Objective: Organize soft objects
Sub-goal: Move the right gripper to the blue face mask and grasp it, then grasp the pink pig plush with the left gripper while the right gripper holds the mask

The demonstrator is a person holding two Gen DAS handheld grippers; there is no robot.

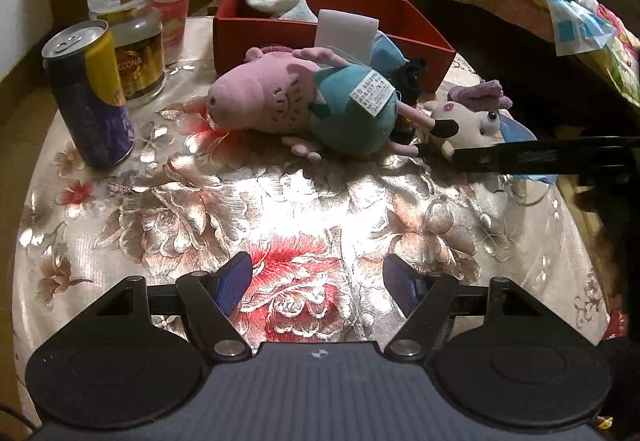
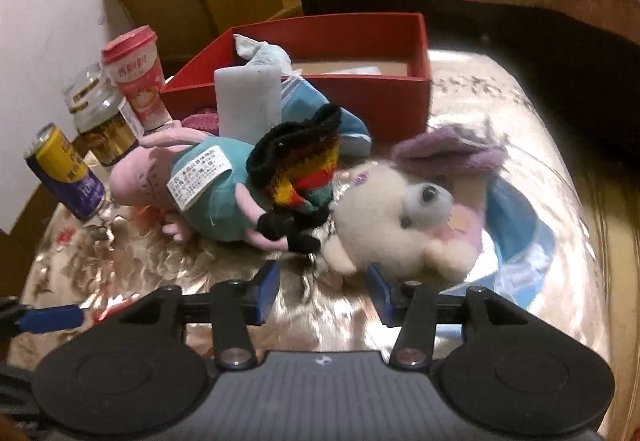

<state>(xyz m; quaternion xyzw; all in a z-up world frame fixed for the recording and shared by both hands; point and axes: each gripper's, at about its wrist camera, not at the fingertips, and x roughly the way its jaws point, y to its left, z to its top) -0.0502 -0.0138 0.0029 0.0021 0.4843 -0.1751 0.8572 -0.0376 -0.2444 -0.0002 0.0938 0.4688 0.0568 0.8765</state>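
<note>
**Soft toys piled at the box, not yet inside**

The red box (image 2: 320, 89) sits at the top centre of the right wrist view, holding only a pale cloth (image 2: 260, 51), so it looks like the place meant for the soft things. In front of it on the bench (image 1: 280, 209) lies a heap: a pink pig toy (image 1: 280, 97) in a teal dress, a striped knit piece (image 2: 304, 165), a white sponge block (image 2: 248, 101) and a cream plush animal (image 2: 400, 217) at centre right.

The right gripper (image 2: 324, 291) is partly open and empty, its right pad right at the cream plush, probably lining up a grasp. The left gripper (image 1: 318, 281) hangs wide open over bare cloth, holding nothing.

At the upper left stand a can (image 1: 90, 101), a jar (image 1: 128, 37) reading "CCONA" and a pink cup (image 1: 170, 5). The pig's sewn label carries print too small to read.
</note>
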